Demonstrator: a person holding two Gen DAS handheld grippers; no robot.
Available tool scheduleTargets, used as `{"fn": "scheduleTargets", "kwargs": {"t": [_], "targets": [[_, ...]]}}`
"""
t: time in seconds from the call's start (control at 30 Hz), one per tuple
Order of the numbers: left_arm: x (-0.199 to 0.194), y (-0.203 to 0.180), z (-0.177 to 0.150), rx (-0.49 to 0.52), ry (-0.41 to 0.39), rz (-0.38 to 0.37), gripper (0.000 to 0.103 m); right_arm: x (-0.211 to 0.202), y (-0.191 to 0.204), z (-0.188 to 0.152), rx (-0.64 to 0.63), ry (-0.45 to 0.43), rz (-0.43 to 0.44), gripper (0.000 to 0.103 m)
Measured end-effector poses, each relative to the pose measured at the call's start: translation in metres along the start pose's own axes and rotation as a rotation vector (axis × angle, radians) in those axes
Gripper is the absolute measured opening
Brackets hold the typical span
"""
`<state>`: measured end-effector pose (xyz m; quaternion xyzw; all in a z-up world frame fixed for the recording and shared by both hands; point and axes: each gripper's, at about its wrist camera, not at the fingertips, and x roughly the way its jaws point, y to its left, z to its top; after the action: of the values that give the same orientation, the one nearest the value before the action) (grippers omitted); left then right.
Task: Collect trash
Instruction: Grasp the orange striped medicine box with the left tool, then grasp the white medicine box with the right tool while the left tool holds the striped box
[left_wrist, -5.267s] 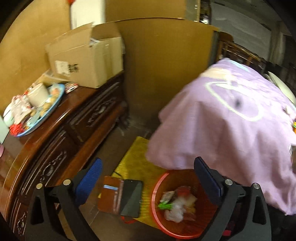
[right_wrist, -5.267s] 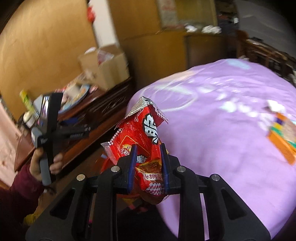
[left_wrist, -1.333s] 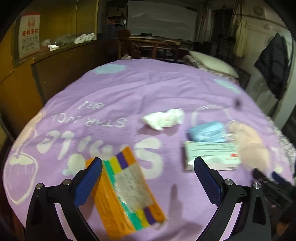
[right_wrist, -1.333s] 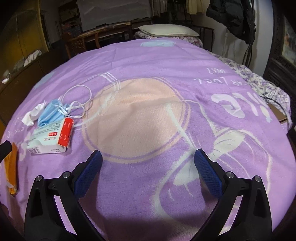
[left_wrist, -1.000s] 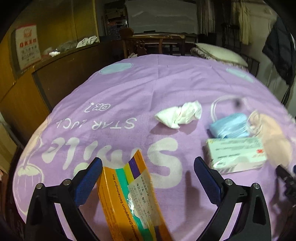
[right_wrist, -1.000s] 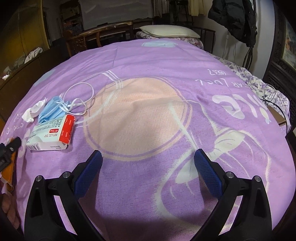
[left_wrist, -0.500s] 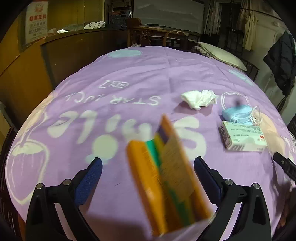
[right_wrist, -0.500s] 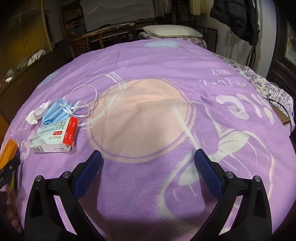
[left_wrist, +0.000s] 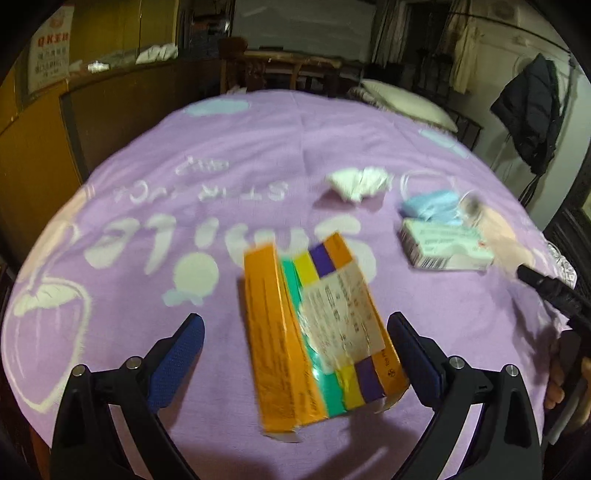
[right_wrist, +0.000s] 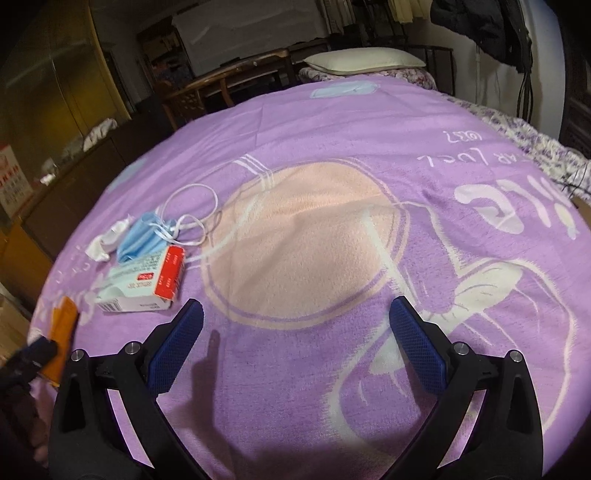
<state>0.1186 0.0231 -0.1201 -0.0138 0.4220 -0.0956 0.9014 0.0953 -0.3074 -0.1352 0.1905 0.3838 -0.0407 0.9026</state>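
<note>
An orange box with green, yellow and purple stripes (left_wrist: 317, 332) lies on the purple blanket (left_wrist: 155, 295). My left gripper (left_wrist: 295, 354) is open, its jaws wide on either side of the box's near end, not touching it. Beyond lie a crumpled white tissue (left_wrist: 358, 181), a blue face mask (left_wrist: 430, 205) and a white and red carton (left_wrist: 443, 247). My right gripper (right_wrist: 295, 350) is open and empty over bare blanket; the carton (right_wrist: 144, 284), mask (right_wrist: 147, 236) and tissue (right_wrist: 105, 240) lie to its left, the orange box's edge (right_wrist: 62, 332) at far left.
A wooden cabinet (left_wrist: 55, 122) stands left of the bed. A pillow (right_wrist: 365, 59) lies at the far end. A dark jacket (left_wrist: 532, 118) hangs at the right. The right gripper's tip (left_wrist: 550, 291) shows at the left wrist view's right edge.
My left gripper has moved in over the orange box, which now sits between its open jaws. My right gripper has shifted slightly, staying open. Earlier it dropped the red snack bag.
</note>
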Motion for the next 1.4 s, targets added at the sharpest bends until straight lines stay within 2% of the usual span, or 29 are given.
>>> {"fn": "scheduleTargets", "kwargs": {"t": [0.13,0.2,0.23,0.27,0.3,0.47,0.6,0.7,0.73,0.77,0.8,0.83,0.9,0.97,1.1,1.33,1.4], "targets": [[0.003,0.003,-0.001,-0.02,-0.002,0.004,0.097,0.001,-0.001,0.001,0.007,-0.002,0.025,0.097],[0.001,0.005,0.0,-0.021,-0.019,-0.005,0.084,-0.001,-0.002,0.002,0.011,-0.011,0.054,0.097],[0.0,0.006,0.0,-0.017,-0.023,-0.022,0.068,-0.003,-0.002,0.001,0.006,-0.023,0.103,0.097],[0.0,0.008,0.0,-0.017,-0.024,-0.023,0.067,-0.006,-0.002,0.001,-0.001,-0.029,0.139,0.097],[-0.001,0.009,0.0,-0.022,-0.031,-0.024,0.067,-0.008,0.001,0.0,-0.02,-0.038,0.178,0.097],[-0.005,0.011,-0.001,-0.004,-0.061,-0.018,0.065,-0.009,0.045,0.0,-0.226,-0.035,0.217,0.097],[-0.002,0.012,-0.004,0.01,-0.063,-0.012,0.068,0.014,0.077,0.018,-0.271,0.039,0.259,0.097],[0.004,0.016,-0.007,-0.004,-0.064,-0.014,0.072,0.034,0.091,0.023,-0.306,0.073,0.245,0.093],[0.005,0.015,-0.008,-0.002,-0.068,-0.011,0.073,0.039,0.095,0.021,-0.319,0.109,0.288,0.088],[0.005,0.014,-0.01,0.006,-0.076,-0.006,0.073,0.039,0.098,0.017,-0.324,0.141,0.344,0.077],[0.005,0.012,-0.01,0.013,-0.08,-0.001,0.073,0.035,0.102,0.009,-0.333,0.189,0.45,0.072],[0.006,0.011,-0.011,0.02,-0.083,0.002,0.073,0.027,0.106,-0.002,-0.35,0.224,0.542,0.071],[0.005,0.013,-0.011,0.016,-0.087,-0.008,0.073,0.008,0.111,-0.016,-0.397,0.217,0.599,0.071],[0.005,0.016,-0.012,0.002,-0.09,-0.026,0.074,-0.009,0.112,-0.026,-0.431,0.16,0.564,0.071],[0.005,0.018,-0.012,-0.006,-0.094,-0.039,0.074,-0.005,0.125,-0.019,-0.508,0.089,0.378,0.072],[0.004,0.015,-0.012,-0.006,-0.095,-0.043,0.074,0.029,0.158,0.003,-0.597,0.098,0.349,0.073],[0.004,0.015,-0.012,-0.002,-0.096,-0.047,0.076,0.042,0.166,0.003,-0.643,0.093,0.281,0.073]]}}
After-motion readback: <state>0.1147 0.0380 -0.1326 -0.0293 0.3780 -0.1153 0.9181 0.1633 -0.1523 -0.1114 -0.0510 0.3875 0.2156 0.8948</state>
